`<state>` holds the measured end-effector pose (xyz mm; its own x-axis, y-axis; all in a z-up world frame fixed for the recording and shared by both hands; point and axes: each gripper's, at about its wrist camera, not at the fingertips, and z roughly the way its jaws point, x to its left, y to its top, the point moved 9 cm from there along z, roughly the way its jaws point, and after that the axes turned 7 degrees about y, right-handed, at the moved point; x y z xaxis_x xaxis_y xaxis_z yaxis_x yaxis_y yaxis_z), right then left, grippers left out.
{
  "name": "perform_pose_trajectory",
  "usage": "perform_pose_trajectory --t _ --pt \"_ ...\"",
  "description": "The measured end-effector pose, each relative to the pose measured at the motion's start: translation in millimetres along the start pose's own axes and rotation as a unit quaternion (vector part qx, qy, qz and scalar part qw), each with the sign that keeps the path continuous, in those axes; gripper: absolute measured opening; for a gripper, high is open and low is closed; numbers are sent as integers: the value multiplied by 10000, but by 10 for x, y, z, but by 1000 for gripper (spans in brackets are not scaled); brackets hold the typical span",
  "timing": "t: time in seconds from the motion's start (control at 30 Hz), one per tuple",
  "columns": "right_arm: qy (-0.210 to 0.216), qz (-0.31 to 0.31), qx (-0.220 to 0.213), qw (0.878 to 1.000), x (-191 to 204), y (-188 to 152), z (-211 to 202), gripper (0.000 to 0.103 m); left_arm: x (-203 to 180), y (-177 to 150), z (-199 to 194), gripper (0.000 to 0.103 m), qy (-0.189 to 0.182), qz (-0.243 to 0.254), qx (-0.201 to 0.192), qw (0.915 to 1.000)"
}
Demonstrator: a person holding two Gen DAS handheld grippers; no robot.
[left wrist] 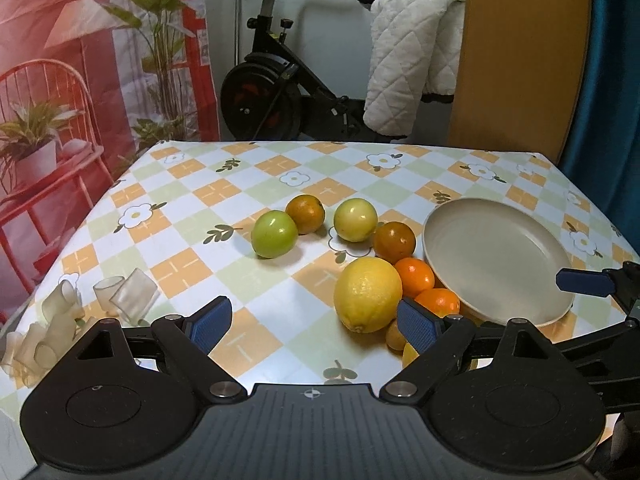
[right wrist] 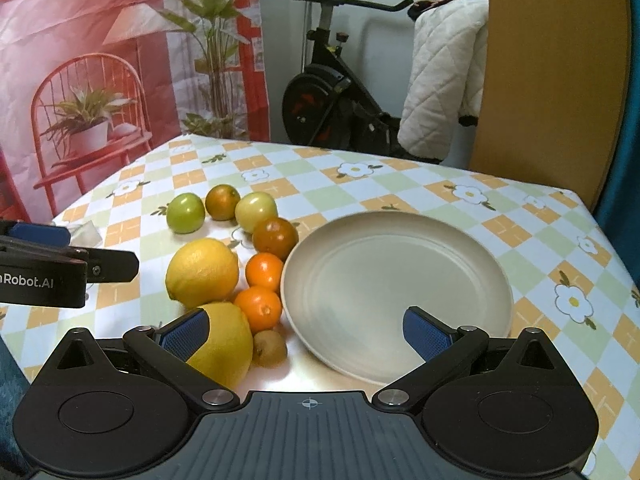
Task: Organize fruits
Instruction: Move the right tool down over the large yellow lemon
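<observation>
Fruit lies in a cluster left of an empty cream plate (right wrist: 400,276) (left wrist: 500,256). There are two big lemons (right wrist: 202,272) (right wrist: 224,344), two bright oranges (right wrist: 264,270) (right wrist: 259,307), two dark oranges (right wrist: 275,239) (right wrist: 222,201), a green apple (right wrist: 185,213), a yellow-green apple (right wrist: 256,210) and a small kiwi (right wrist: 270,347). My left gripper (left wrist: 316,324) hovers open over the cloth, just left of a lemon (left wrist: 367,294). My right gripper (right wrist: 306,332) is open too, between the near lemon and the plate's front, with nothing held.
Clear plastic cups (left wrist: 128,292) lie tipped at the table's left corner. The checked tablecloth (left wrist: 248,184) runs to a far edge. Beyond it stand an exercise bike (left wrist: 280,92), a white quilt (left wrist: 412,60) and a wooden panel (left wrist: 520,60).
</observation>
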<state>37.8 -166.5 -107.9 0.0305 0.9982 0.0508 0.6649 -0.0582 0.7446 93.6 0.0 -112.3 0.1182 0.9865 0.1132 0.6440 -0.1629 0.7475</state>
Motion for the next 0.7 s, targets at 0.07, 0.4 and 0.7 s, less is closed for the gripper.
perform_pose_trajectory --t 0.07,0.4,0.7 --pt "98 -120 14 9999 52 -21 7 102 -17 -20 19 91 -104 13 58 9999" --pt "483 -765 149 9958 348 -127 33 79 -27 -81 41 90 -294 -70 136 9995" --pt "820 -1024 203 9911 510 -197 71 61 -329 -142 36 76 -1141 24 211 9932"
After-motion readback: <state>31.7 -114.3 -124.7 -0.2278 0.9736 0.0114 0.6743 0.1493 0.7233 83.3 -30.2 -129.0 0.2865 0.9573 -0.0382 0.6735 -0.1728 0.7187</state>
